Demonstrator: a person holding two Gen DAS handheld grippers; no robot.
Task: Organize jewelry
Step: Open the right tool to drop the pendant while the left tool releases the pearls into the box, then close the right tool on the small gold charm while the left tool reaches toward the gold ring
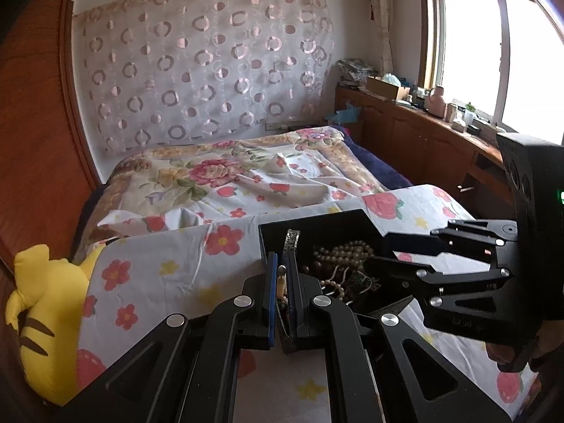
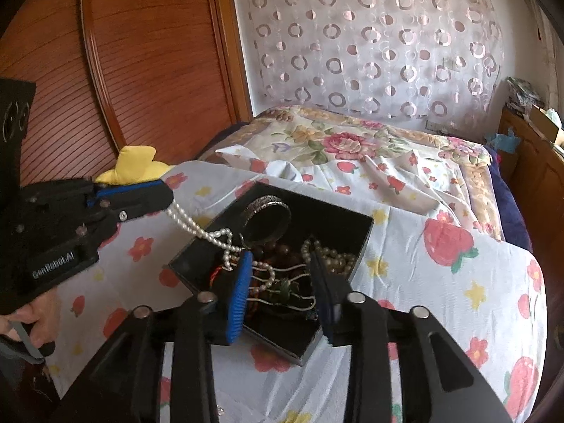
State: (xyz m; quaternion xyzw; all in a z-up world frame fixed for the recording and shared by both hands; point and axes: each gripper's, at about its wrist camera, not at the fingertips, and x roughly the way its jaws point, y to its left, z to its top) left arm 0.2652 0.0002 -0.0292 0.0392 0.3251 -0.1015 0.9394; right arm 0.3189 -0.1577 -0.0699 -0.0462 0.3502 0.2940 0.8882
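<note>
Left gripper [image 2: 169,199] pinches a pearl necklace [image 2: 197,227] (trailing into the black box [image 2: 365,243]); right gripper [image 2: 282,282] gapes wide over the box.

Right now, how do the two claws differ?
The left claw is shut on the white pearl necklace, pulling it out over the wall of the black box; the right claw gapes open, holding nothing, low over the tangled jewelry. Both are black with blue pads.

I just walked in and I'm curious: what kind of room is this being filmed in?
Most likely a home bedroom. A bed with a floral quilt fills the middle, a yellow plush toy lies at its edge, and wooden cabinets run under the window.
</note>
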